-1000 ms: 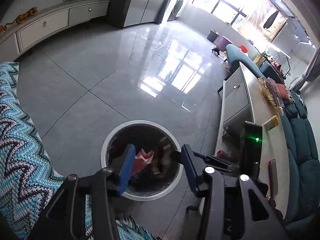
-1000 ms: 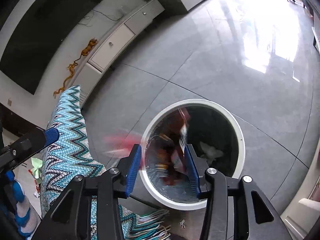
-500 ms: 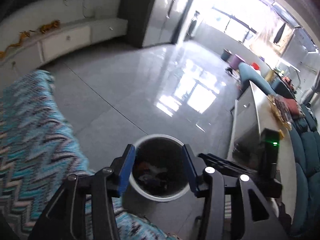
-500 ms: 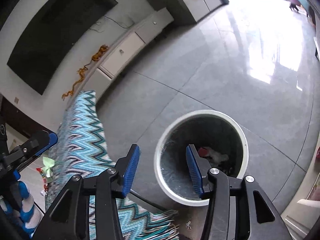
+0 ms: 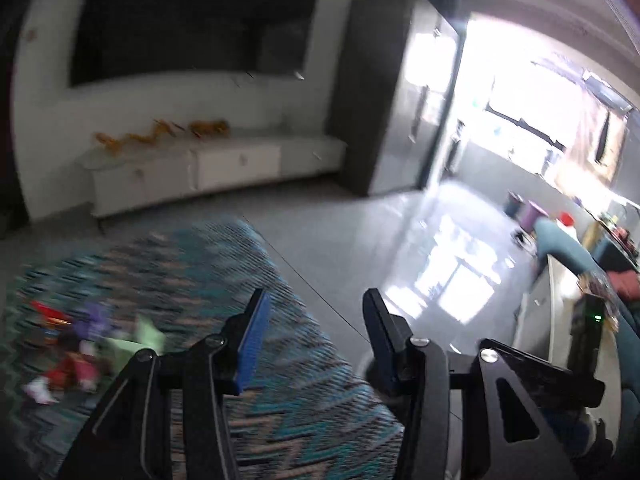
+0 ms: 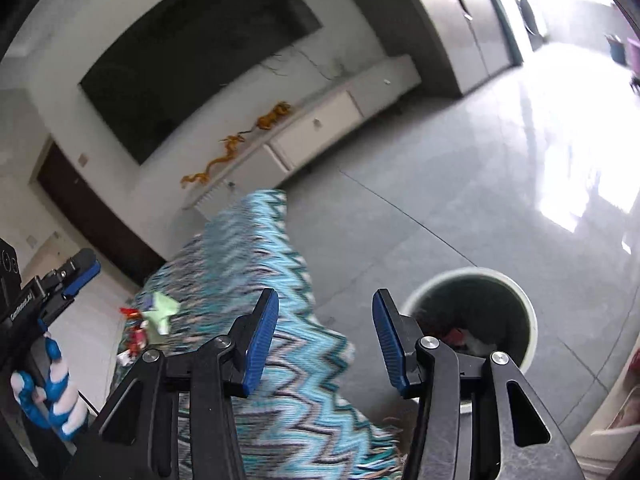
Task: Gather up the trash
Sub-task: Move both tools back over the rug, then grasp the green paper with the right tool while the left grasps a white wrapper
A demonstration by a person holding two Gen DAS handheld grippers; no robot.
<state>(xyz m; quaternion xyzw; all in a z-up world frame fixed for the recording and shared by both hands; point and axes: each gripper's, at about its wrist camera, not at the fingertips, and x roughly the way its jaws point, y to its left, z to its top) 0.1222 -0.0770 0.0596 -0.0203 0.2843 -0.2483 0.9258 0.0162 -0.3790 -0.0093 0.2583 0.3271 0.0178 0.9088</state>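
Over the zigzag cloth: both grippers hang above the floor, pointing down and forward.
Left gripper (image 5: 314, 334): one; its two blue-padded fingers stand apart with nothing between them; the blue, teal and grey cloth (image 5: 224, 276) shows through the gap.
Right gripper (image 6: 324, 338): one; two fingers, also apart and bare; the cloth's edge and grey floor (image 6: 460, 184) show between them.
Trash on the cloth: one small cluster (image 6: 150, 320) near the far left part of the cloth, with a pale green piece, red bits and a white scrap; in the left view (image 5: 86, 344) it is too blurred to count the pieces.
Bin (image 6: 526, 312): one, round, white-rimmed, dark inside, standing on the floor just right of the cloth, below the right finger; some red and pale scraps (image 6: 464, 336) lie in it, number unclear.
Hand (image 6: 50, 392): one in view, in a blue-and-white glove, gripping the left gripper's handle at the left edge of the right view.
Cabinet (image 5: 224, 164): one, long, low and white, along the far wall, with a string of orange ornaments (image 5: 160, 132) on top.
Screen (image 5: 192, 20): one dark panel on the wall above the cabinet.
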